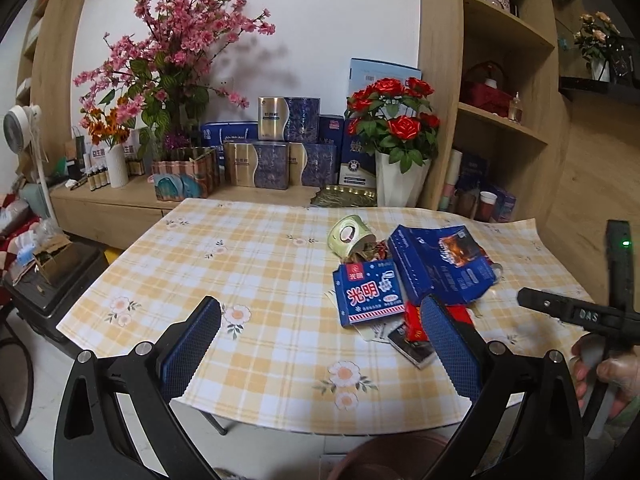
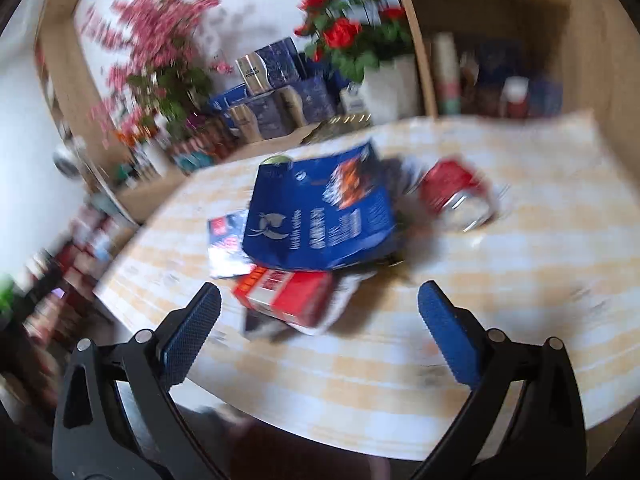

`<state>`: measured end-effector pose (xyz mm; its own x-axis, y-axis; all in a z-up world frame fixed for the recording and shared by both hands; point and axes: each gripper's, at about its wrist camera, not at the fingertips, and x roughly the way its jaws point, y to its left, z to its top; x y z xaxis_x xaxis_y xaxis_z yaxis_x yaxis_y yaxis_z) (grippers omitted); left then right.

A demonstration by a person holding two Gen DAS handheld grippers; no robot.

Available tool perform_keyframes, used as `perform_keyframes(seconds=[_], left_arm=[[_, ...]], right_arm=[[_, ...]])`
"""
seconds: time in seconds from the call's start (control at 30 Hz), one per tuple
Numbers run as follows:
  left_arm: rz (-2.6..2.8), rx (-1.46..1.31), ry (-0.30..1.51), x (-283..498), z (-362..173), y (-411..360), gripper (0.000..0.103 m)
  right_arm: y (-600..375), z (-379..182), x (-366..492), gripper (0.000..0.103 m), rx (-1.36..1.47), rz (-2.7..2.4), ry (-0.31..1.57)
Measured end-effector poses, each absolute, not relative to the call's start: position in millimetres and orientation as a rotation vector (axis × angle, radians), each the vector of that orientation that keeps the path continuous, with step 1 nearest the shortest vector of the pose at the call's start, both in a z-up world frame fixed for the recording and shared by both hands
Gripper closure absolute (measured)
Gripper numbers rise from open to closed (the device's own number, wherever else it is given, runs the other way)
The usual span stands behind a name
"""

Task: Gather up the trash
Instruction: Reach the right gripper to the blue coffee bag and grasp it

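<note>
Here, your right hand-held gripper (image 2: 319, 300) and left hand-held gripper (image 1: 320, 316) both stood spread, empty. Trash pile lay mid-worktop (image 1: 224, 248): blue carton (image 2: 320, 220) atop red box (image 2: 288, 296), crushed can (image 2: 456, 196) beside. Risk: grabbing the overlapping carton could scatter the rest off the edge.

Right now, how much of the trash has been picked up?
Nothing looks collected yet. Both the left gripper and right gripper are open and empty. The blue packet, red box, milk carton and crushed can all remain piled on the table.
</note>
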<state>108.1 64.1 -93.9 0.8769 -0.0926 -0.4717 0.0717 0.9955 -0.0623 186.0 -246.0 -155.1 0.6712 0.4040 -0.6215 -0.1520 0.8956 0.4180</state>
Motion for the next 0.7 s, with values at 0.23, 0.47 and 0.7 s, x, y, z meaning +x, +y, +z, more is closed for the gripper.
perform_keyframes(seconds=[0.23, 0.47, 0.7], left_arm=[[-0.090, -0.050, 0.546, 129.1, -115.9, 63.8, 0.005], [-0.077, -0.052, 0.574, 141.2, -130.5, 66.7, 0.005], [-0.104, -0.057, 0.595, 146.6, -138.2, 63.1, 0.005]], right_arm=[[-241.1, -198.5, 224.4, 0.035, 0.513, 0.328, 0.790], [-249.8, -224.7, 252.7, 0.050, 0.746, 0.368, 0.803], [-259.0, -239.3, 268.3, 0.062, 0.957, 0.365, 0.801]])
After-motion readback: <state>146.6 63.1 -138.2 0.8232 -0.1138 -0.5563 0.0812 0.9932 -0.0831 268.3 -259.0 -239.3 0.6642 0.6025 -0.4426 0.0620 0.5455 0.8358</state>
